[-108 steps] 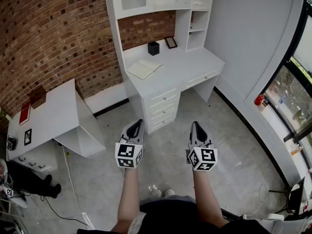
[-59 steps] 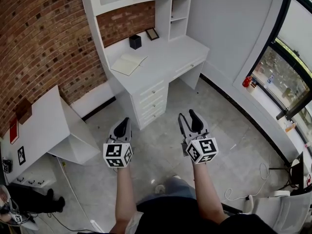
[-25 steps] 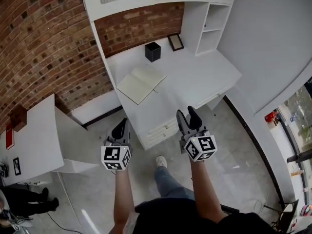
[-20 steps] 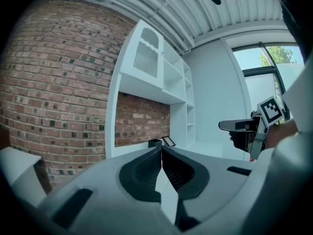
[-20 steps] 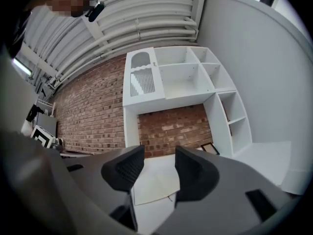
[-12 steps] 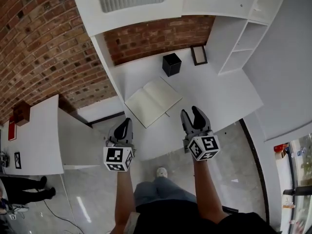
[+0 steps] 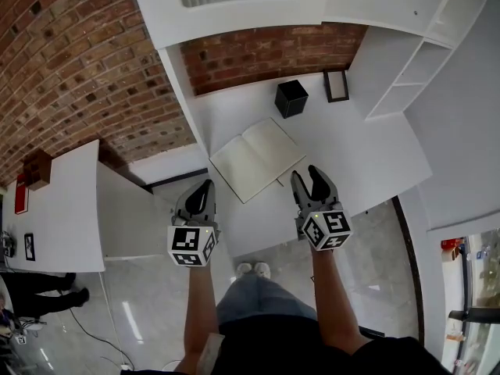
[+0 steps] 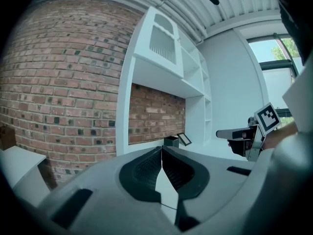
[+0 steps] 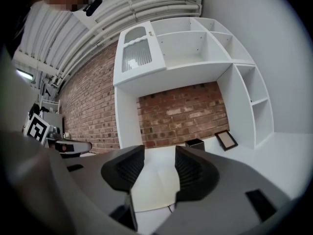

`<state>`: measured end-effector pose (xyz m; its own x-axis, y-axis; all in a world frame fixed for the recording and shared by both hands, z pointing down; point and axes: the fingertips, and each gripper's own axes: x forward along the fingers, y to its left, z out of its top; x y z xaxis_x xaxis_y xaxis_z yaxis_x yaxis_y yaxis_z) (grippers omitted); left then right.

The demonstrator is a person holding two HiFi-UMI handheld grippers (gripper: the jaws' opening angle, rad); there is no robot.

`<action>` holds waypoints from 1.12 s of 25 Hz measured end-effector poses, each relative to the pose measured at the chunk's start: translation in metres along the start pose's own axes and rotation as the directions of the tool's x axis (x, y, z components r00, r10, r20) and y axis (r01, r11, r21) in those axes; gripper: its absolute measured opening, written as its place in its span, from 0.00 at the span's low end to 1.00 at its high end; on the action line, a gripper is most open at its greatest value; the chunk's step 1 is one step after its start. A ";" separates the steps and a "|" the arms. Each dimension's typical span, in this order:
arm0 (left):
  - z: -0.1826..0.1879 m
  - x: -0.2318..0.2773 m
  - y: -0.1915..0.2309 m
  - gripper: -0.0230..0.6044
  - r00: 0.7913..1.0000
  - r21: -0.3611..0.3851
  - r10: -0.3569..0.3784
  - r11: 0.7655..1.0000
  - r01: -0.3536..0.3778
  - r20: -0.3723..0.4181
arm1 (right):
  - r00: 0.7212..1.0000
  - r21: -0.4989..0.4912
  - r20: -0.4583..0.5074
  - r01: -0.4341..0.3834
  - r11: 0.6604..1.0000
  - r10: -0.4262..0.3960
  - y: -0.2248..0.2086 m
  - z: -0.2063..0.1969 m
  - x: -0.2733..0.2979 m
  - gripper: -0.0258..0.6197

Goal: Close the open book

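An open book [image 7: 256, 158] with cream pages lies flat on the white desk [image 7: 367, 158], its spine running diagonally. My left gripper [image 7: 198, 198] hovers just off the desk's front left edge, jaws shut with nothing between them. To the right, my right gripper [image 7: 310, 184] is open and empty above the desk front, just below the book's right page. In the right gripper view the book [image 9: 154, 180] shows between the open jaws. The left gripper view has the jaw tips [image 8: 162, 150] pressed together.
A black cube-shaped holder [image 7: 291, 98] and a small picture frame [image 7: 336, 86] stand at the desk's back against the brick wall [image 7: 86, 61]. White shelves [image 7: 422, 61] rise at the right. A lower white table [image 7: 58, 209] sits at the left.
The person has walked up to the desk; the book and desk are now closer and lower in view. Both grippers now reach the desk's front edge. The right gripper opened early on.
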<state>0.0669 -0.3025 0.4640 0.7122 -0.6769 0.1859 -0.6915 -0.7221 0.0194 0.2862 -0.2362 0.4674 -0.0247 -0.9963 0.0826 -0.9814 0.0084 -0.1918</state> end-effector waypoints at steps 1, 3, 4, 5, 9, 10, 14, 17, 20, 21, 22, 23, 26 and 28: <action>0.002 0.001 0.002 0.05 1.000 -0.003 -0.001 1.000 0.001 0.001 | 1.000 -0.007 -0.015 -0.003 1.000 0.003 0.001 -0.003 0.003 0.31; 0.004 0.004 0.002 0.05 1.000 -0.004 -0.010 1.000 0.010 0.005 | 0.999 -0.024 -0.041 -0.009 1.000 0.008 0.002 -0.009 0.007 0.31; 0.003 0.006 0.001 0.05 1.000 -0.004 -0.016 1.000 0.016 0.005 | 0.999 -0.033 -0.052 -0.012 0.999 0.010 0.001 -0.012 0.010 0.31; 0.002 0.008 0.001 0.05 1.000 -0.006 -0.021 1.000 0.021 0.004 | 0.998 -0.043 -0.063 -0.017 0.999 0.014 0.001 -0.015 0.014 0.31; -0.004 0.013 0.003 0.05 0.999 -0.018 -0.032 0.999 0.032 -0.008 | 0.991 -0.112 -0.123 -0.068 0.991 0.054 0.003 -0.024 0.035 0.31; -0.004 0.014 0.003 0.05 0.999 -0.020 -0.034 0.999 0.034 -0.009 | 0.987 -0.139 -0.146 -0.090 0.986 0.069 0.004 -0.027 0.042 0.31; -0.008 0.014 0.007 0.05 0.999 -0.030 -0.032 0.999 0.032 -0.013 | 0.943 -0.309 -0.289 -0.257 0.916 0.167 0.019 -0.046 0.068 0.31; -0.014 0.011 0.011 0.05 0.999 -0.032 -0.026 0.999 0.025 -0.026 | 0.881 -0.432 -0.414 -0.410 0.803 0.228 0.037 -0.068 0.080 0.31; -0.021 0.005 0.016 0.05 0.999 -0.038 -0.012 0.999 0.010 -0.040 | 0.794 -0.545 -0.544 -0.580 0.606 0.271 0.062 -0.096 0.082 0.31; -0.023 0.003 0.018 0.05 0.999 -0.040 -0.007 0.999 0.005 -0.045 | 0.759 -0.571 -0.589 -0.634 0.522 0.279 0.070 -0.108 0.079 0.31; -0.026 0.001 0.019 0.05 0.999 -0.043 -0.003 0.999 0.001 -0.049 | 0.724 -0.585 -0.631 -0.681 0.440 0.281 0.077 -0.120 0.075 0.31; -0.028 -0.001 0.021 0.05 0.999 -0.046 0.002 0.999 -0.004 -0.054 | 0.691 -0.592 -0.668 -0.719 0.365 0.277 0.082 -0.133 0.071 0.31; -0.036 -0.005 0.025 0.05 0.998 -0.053 0.014 0.998 -0.018 -0.068 | 0.623 -0.594 -0.744 -0.783 0.188 0.242 0.088 -0.167 0.061 0.31; -0.040 -0.008 0.026 0.05 0.997 -0.057 0.020 0.998 -0.025 -0.077 | 0.603 -0.596 -0.768 -0.796 0.107 0.214 0.088 -0.183 0.059 0.31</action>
<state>0.0381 -0.3106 0.5025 0.6866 -0.6783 0.2615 -0.7146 -0.6959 0.0710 0.1635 -0.2781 0.6344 -0.3710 -0.5334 0.7601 -0.1987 0.8452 0.4961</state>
